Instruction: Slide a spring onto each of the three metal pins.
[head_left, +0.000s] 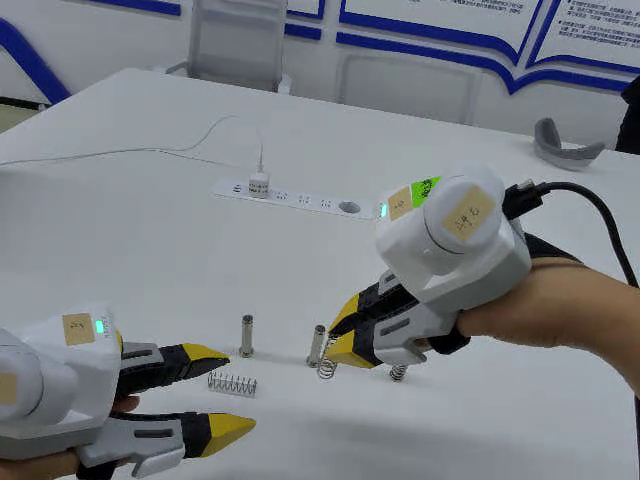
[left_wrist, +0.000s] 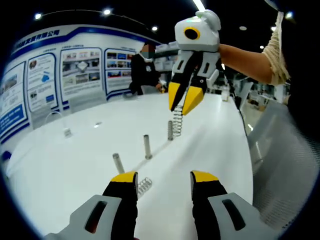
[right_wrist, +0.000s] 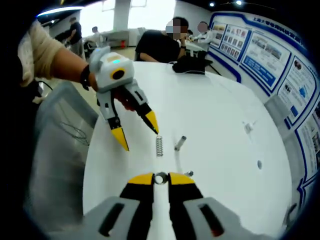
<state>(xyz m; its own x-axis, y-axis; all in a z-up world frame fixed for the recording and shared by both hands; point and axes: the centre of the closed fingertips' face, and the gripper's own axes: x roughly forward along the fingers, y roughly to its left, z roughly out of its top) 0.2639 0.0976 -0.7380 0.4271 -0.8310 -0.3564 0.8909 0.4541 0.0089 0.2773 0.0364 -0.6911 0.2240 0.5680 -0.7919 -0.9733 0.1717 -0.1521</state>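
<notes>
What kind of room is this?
Probably an exhibition or training hall, not a home: blue-and-white information boards line the wall, the large white table carries a white power strip, and people sit in the background.

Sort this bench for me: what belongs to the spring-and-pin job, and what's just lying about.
Job: near pin, middle pin, far pin, loose spring, held spring, right gripper shut on it, left gripper open.
Lying about: power strip, white cable, grey curved piece.
</notes>
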